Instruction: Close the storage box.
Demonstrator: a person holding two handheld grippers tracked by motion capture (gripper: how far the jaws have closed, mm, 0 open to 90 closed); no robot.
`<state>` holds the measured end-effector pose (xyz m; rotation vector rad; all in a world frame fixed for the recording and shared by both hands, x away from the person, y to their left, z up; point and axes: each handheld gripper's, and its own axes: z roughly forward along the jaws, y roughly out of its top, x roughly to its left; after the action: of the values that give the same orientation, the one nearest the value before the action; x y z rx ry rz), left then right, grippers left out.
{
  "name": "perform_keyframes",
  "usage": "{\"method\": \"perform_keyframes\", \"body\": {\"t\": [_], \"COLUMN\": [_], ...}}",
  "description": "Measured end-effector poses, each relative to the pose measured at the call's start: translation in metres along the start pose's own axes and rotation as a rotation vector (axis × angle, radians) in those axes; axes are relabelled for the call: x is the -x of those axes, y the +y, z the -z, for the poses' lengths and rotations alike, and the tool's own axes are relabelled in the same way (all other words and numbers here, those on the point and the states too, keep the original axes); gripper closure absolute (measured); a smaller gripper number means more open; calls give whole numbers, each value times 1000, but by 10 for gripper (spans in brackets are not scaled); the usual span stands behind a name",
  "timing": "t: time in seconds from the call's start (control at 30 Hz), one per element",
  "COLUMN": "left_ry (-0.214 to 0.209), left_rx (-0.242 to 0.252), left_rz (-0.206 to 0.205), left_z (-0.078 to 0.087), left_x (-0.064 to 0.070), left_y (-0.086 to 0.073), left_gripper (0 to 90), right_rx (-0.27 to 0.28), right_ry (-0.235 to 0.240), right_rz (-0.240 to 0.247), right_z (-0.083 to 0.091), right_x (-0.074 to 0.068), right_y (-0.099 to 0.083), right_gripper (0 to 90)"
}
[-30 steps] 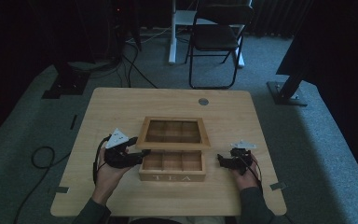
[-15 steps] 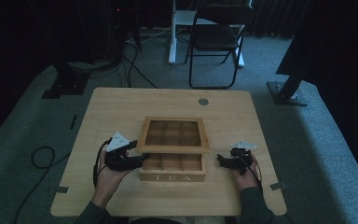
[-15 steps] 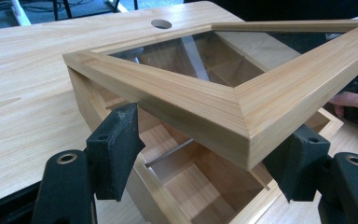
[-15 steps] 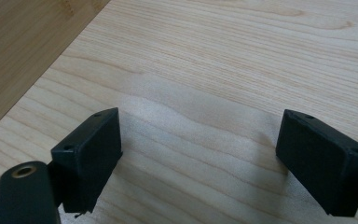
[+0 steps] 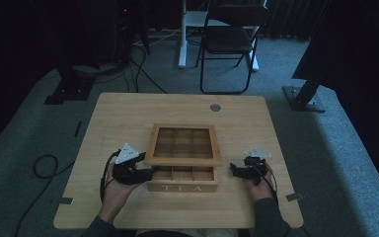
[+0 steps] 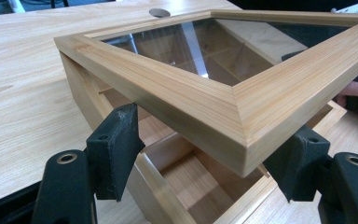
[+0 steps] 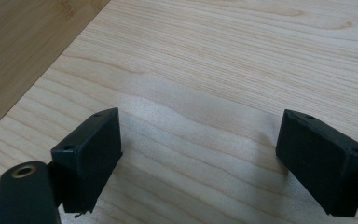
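Not much has shifted since a second ago, just the left gripper nudged in closer under the lid's near-left corner. Its jaws are spread, straddling that corner (lid sits propped above the tea box at the table's front middle). Right gripper rests beside the box, jaws wide apart over bare wood. My guess: the lid's stiff but has a glass pane, so I'd pinch the wooden frame edge, never the glass.
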<state>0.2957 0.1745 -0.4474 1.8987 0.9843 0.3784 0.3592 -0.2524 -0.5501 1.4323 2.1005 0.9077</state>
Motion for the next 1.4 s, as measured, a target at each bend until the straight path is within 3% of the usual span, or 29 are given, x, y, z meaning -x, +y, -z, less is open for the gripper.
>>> {"method": "perform_keyframes", "body": {"t": [1.13,1.4], "left_ry": [-8,-4], "left_rx": [-41,-51], "left_rz": [31,20], "left_z": [-6,-4], "left_x": [5,5], "left_y": [-27,-32], "left_gripper": [319,317], "right_rx": [0,-1], "right_ry": [3,4], "right_rz": [3,3], "right_z": [-1,-1], "right_x": [-1,-1], "right_y": [1,1], "right_gripper": [137,137]}}
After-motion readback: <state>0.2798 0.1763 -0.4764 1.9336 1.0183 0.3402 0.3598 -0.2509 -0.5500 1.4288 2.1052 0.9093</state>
